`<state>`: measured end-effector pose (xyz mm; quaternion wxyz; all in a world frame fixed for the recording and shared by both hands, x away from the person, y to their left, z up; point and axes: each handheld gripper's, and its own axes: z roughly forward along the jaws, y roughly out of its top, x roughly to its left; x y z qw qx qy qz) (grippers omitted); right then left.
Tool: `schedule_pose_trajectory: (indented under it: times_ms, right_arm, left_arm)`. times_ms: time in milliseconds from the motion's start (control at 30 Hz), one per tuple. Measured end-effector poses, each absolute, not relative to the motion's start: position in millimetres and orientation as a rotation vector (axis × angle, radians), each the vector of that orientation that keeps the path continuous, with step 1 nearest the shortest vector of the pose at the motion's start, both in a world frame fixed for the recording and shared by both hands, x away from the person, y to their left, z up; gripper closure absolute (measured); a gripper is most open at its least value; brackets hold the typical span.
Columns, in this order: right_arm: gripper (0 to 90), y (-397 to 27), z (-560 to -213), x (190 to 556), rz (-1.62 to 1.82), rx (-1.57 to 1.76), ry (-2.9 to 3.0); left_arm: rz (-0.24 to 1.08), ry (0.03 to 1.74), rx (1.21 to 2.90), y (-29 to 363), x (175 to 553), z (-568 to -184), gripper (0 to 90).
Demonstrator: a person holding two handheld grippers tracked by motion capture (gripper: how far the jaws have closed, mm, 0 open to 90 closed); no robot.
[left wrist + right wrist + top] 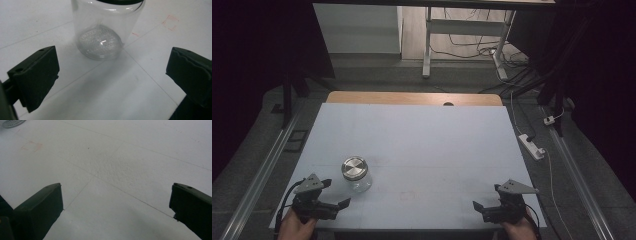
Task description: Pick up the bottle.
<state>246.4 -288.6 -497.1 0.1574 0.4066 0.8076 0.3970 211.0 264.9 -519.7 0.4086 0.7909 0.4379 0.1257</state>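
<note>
A: Where is the jar?

B: The clear glass jar with a round brushed-metal lid (355, 173) stands upright on the white table top (422, 145), in the lower left of the high view. In the left gripper view its glass body (105, 30) fills the upper middle of the frame.

A: And the left gripper?

B: The left gripper (337, 194) sits at the lower left corner of the high view, just beside the jar but apart from it. Its jaws are spread wide, with nothing between them.

A: The right one?

B: The right gripper (486, 197) rests at the lower right, well apart from the jar, jaws likewise spread over bare table. A faint red square mark (31, 146) shows at the upper left of the right gripper view.
</note>
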Motion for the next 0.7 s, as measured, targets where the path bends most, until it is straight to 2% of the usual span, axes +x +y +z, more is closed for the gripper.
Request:
schedule_pose_trajectory:
  times_ms: [367, 700]
  right_arm:
    - [0.0, -288, -497, 247, 1.129, 1.158, 2.318]
    - [0.0, -287, -497, 246, 1.125, 1.149, 2.332]
  left_arm:
    - [0.349, 1.11, 2.006, 258, 230, -519, 0.0]
    - [0.314, 1.125, 2.029, 249, 247, -520, 0.0]
